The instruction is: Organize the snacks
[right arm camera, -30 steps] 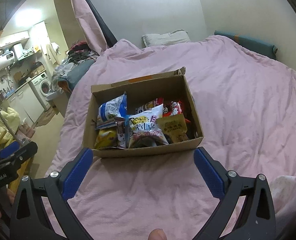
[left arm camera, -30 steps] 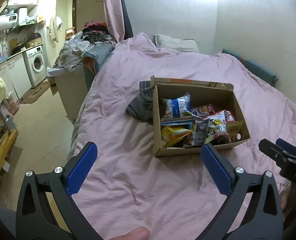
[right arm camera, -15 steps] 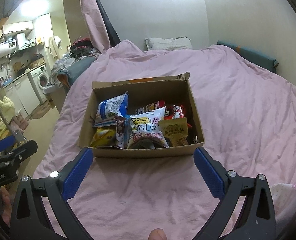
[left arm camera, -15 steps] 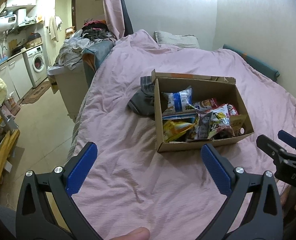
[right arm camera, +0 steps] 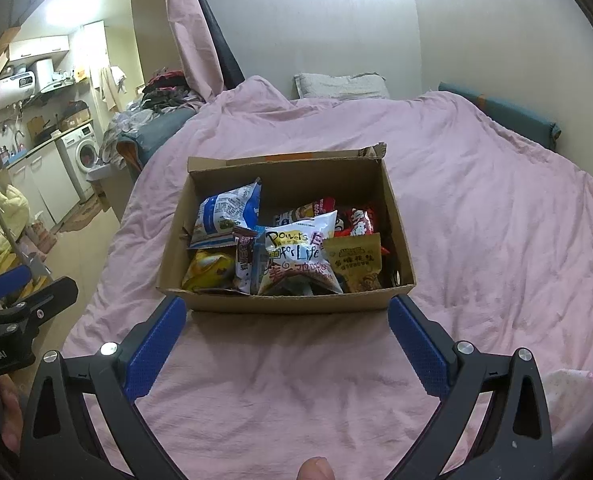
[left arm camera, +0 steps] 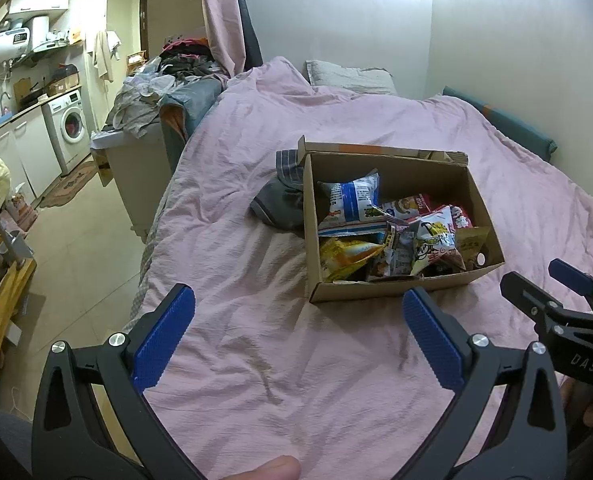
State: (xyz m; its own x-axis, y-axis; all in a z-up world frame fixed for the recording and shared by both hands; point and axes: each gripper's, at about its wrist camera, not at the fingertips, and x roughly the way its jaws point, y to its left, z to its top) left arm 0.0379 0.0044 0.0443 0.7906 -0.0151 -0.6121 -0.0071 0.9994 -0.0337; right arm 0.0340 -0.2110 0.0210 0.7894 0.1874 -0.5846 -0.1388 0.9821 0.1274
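The open brown cardboard box full of shiny snack bags sat on the pink bed. The right tool and left tool were both spread wide and empty, maybe ready to reach in.

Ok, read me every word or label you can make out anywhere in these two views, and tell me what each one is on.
"Power", "For Life": white snack bag in the cardboard box.
"DAS": body of the right tongs, seen from the left wrist.
"nRobot.AI", cut off at the frame edge: body of the left tongs, seen from the right wrist.
Chinese characters on the brown packet: too blurred to read.
Other packets: too small to read.
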